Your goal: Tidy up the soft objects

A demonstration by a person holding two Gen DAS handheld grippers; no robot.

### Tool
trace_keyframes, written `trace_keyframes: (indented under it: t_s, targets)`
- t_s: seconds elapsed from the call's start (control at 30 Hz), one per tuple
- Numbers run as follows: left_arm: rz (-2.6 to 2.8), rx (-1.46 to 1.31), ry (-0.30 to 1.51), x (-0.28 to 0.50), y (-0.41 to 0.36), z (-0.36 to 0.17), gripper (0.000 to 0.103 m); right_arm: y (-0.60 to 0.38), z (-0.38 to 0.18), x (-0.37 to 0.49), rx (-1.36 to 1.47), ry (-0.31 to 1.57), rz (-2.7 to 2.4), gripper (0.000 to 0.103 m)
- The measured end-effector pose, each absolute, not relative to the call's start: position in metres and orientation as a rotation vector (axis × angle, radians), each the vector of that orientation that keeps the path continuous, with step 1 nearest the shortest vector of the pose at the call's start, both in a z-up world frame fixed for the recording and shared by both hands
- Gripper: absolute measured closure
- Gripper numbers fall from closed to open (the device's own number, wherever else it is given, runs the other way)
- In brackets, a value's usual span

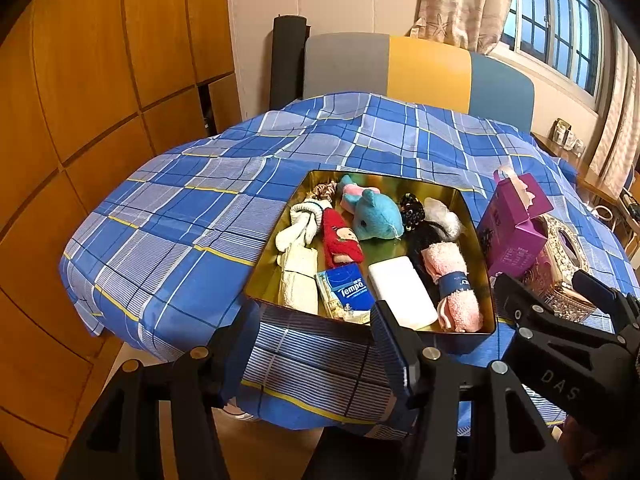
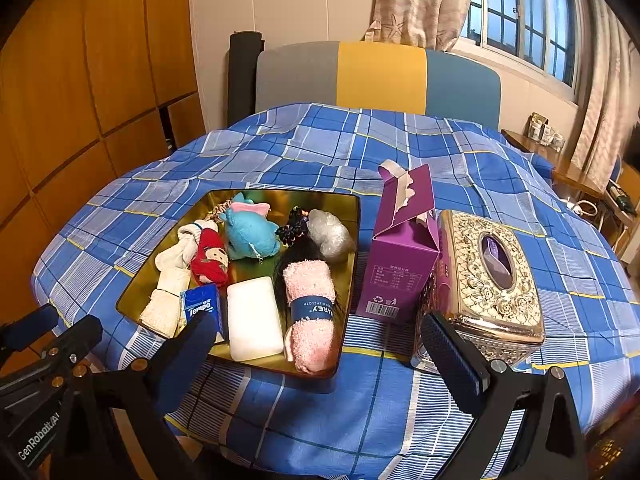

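Observation:
A gold metal tray (image 1: 280, 220) (image 2: 352, 232) on the blue plaid cloth holds soft things: a blue plush toy (image 1: 378, 216) (image 2: 248, 236), a red doll sock (image 1: 340, 240) (image 2: 208, 260), white socks (image 1: 298, 236) (image 2: 172, 268), a rolled pink towel (image 1: 454, 284) (image 2: 312, 312), a white sponge block (image 1: 400, 292) (image 2: 252, 316), a Tempo tissue pack (image 1: 346, 290) (image 2: 202, 306), a black hair piece (image 1: 416, 220) (image 2: 298, 240). My left gripper (image 1: 316, 344) is open and empty at the tray's near edge. My right gripper (image 2: 320, 344) is open and empty, just in front of the tray.
A purple carton (image 2: 400, 256) (image 1: 512, 224) stands right of the tray, with an ornate gold tissue box (image 2: 492, 276) (image 1: 560, 264) beside it. A grey, yellow and blue chair back (image 2: 380, 76) stands behind the table. Wooden cabinets are on the left.

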State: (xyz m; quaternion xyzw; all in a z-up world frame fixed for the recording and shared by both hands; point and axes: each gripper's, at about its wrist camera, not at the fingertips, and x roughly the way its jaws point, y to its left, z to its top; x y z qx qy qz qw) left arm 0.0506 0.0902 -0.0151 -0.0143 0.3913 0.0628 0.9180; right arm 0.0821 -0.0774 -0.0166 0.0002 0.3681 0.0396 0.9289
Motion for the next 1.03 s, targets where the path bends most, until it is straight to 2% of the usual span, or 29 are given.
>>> trace_keyframes:
  t_s: [1.03]
  targets:
    - [0.122,-0.017,0.807,0.0529,0.0869,-0.0171,0.045,-0.0790,-0.0200,0.0832,0.011,0.763,0.079,0.000]
